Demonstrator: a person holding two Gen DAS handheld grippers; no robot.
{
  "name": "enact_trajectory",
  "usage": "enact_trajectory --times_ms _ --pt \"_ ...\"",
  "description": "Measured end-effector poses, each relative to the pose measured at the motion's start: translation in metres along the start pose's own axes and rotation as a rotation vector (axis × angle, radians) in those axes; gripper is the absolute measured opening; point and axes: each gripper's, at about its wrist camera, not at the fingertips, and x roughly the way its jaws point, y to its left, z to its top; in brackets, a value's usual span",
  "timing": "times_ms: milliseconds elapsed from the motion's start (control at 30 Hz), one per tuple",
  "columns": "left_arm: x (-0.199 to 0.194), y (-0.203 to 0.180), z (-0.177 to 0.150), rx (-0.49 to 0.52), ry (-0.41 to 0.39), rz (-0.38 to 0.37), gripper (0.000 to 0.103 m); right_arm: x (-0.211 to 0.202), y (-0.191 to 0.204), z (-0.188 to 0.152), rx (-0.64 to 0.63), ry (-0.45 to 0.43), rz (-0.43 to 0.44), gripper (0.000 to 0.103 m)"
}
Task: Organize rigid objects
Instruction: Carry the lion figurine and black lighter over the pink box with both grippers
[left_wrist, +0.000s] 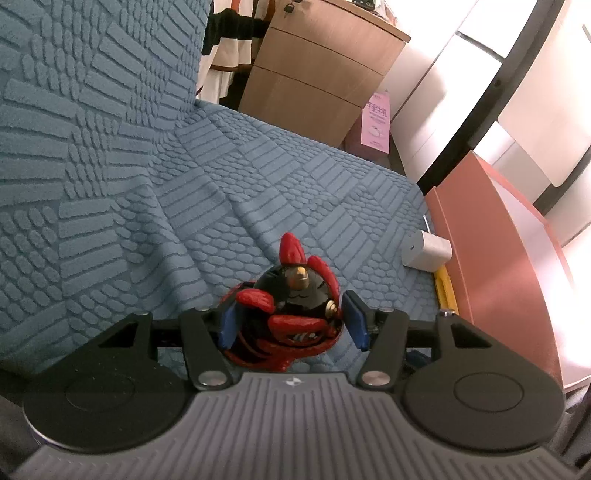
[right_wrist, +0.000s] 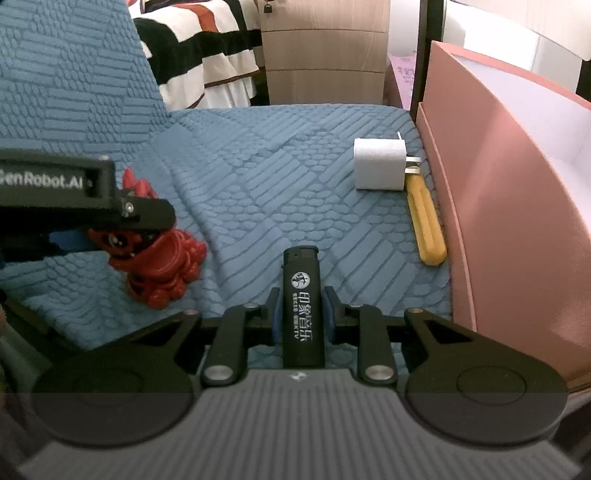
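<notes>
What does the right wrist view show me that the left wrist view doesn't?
Only the right wrist view shows the black lighter clamped in the right gripper, and the left gripper's arm from outside. Only the left wrist view shows the figurine's black face with its beak, seen between the left gripper fingers. Both show the red figurine, white charger, yellow tool, pink box and blue cover.

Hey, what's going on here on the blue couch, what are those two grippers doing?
A person is tidying small objects off a blue textured couch cover. The left gripper sits around a red and black figurine, its blue pads flanking it. The right gripper is shut on a black lighter. A white charger plug and yellow screwdriver handle lie beside the pink box.
</notes>
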Motion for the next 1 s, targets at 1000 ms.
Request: enact_trajectory --times_ms 1000 --pt "-0.089 -0.086 0.061 0.017 -0.01 -0.086 0.061 -0.125 -0.053 0.087 0.095 -0.087 0.129 0.026"
